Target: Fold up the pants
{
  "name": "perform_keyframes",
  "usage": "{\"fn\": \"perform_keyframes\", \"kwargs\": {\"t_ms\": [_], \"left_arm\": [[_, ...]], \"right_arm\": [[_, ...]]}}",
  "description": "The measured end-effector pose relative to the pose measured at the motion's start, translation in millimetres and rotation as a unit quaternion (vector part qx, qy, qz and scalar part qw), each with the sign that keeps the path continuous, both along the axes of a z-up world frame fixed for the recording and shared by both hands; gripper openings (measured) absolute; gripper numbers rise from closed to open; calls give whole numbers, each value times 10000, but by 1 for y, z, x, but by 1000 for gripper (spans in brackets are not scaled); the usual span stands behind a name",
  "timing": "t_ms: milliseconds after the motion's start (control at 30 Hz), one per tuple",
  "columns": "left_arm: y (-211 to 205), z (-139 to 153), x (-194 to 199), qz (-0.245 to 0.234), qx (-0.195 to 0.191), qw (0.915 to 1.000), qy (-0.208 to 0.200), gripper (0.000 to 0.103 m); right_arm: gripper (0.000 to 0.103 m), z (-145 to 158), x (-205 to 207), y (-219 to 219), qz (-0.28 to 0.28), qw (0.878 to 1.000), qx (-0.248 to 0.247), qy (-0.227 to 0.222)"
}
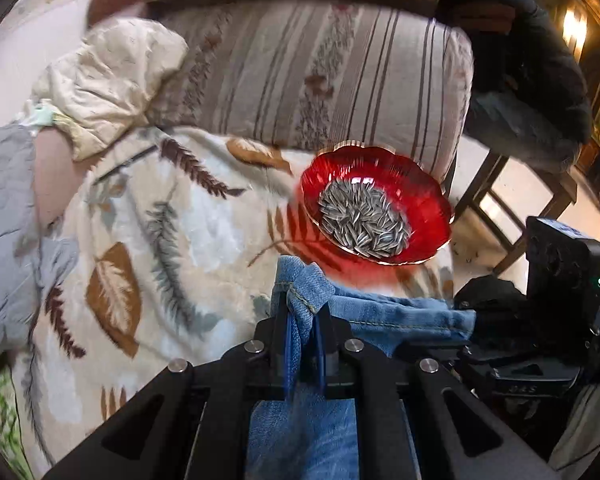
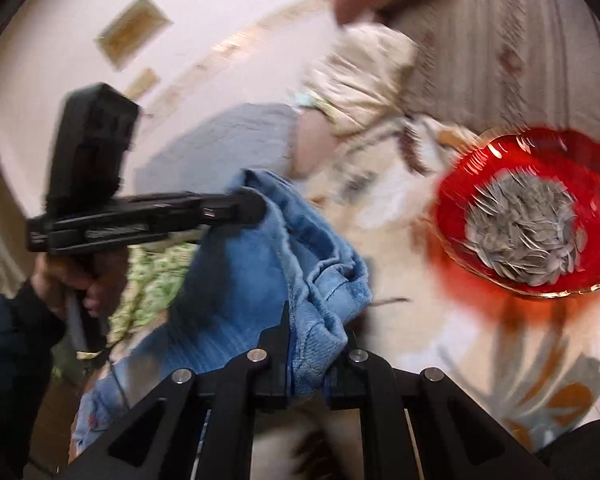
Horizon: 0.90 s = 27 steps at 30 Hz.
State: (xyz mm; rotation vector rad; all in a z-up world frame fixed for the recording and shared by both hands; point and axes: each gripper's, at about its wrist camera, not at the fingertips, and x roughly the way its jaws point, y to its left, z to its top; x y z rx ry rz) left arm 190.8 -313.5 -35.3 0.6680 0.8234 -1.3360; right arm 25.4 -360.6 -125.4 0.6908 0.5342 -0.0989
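Denim pants [image 2: 240, 280] hang bunched between both grippers above a leaf-print blanket [image 1: 148, 240]. The left gripper [image 1: 304, 320] is clamped on a hem fold; the right gripper [image 2: 318, 344] pinches another edge. A red bowl [image 1: 428, 208] of sunflower seeds [image 1: 364, 216] sits just beyond, near a striped cushion [image 1: 320, 76].

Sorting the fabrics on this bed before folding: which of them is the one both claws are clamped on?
The blue denim pants; left claw and right claw each pinch a bunch. The leaf-print blanket and grey cloth lie untouched.
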Motion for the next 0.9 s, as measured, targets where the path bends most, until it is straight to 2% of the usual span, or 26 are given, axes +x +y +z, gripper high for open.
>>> {"fn": "perform_keyframes", "kwargs": {"t_ms": [67, 133, 167, 200, 233, 267, 300, 400, 433, 467, 533, 567, 600, 633, 667, 733, 767, 900], "left_arm": [[-20, -33, 6, -9, 578, 9983, 39, 11], [-34, -62, 10, 32, 1041, 9946, 2, 18], [-38, -71, 11, 79, 1163, 9932, -14, 29], [-42, -73, 12, 148, 1182, 9929, -28, 49], [-45, -72, 12, 216, 1163, 9930, -62, 61], [-47, -70, 12, 216, 1128, 9933, -82, 78], [-49, -67, 12, 170, 1092, 9938, -127, 83], [-61, -65, 14, 101, 1249, 9917, -304, 83], [-65, -67, 19, 156, 1378, 9901, -214, 83], [-68, -71, 24, 195, 1483, 9887, -59, 83], [-70, -75, 26, 146, 1610, 9865, 264, 82], [-70, -76, 24, 61, 1642, 9860, 298, 70], [-71, -76, 21, -23, 1653, 9858, 310, 41], [-71, -76, 18, -68, 1681, 9854, 255, 28], [-71, -75, 16, -81, 1709, 9850, 236, 20], [-68, -68, 11, -142, 1620, 9866, 160, 16], [-65, -63, 9, -122, 1556, 9876, 147, 16], [-43, -30, 6, 91, 1118, 9933, 268, 16]], "right_arm": [[10, -22, 7, -6, -4, 9988, 281, 397], [11, -41, 10, -7, -41, 9963, 369, 778], [15, -47, 10, -8, -53, 9950, 461, 888], [17, -50, 8, -11, -93, 9944, 570, 881], [21, -50, 6, -13, -108, 9943, 632, 853], [27, -51, 4, -13, -98, 9941, 673, 840], [29, -51, 3, -13, -83, 9941, 688, 838], [44, -49, -2, -9, -10, 9945, 706, 775], [53, -48, -2, -8, 25, 9948, 713, 724], [56, -47, -3, -6, 45, 9953, 697, 671], [57, -46, -1, -2, 40, 9958, 625, 670], [54, -46, 2, -4, 19, 9957, 639, 664], [51, -47, 1, -5, -43, 9957, 652, 663], [32, -49, 3, -7, -106, 9956, 597, 715], [22, -49, 3, -8, -172, 9955, 500, 789], [17, -49, -1, -12, -180, 9956, 619, 678], [15, -44, -4, -10, -177, 9966, 499, 632], [14, -11, -15, 13, -237, 9981, -478, 311]]}}
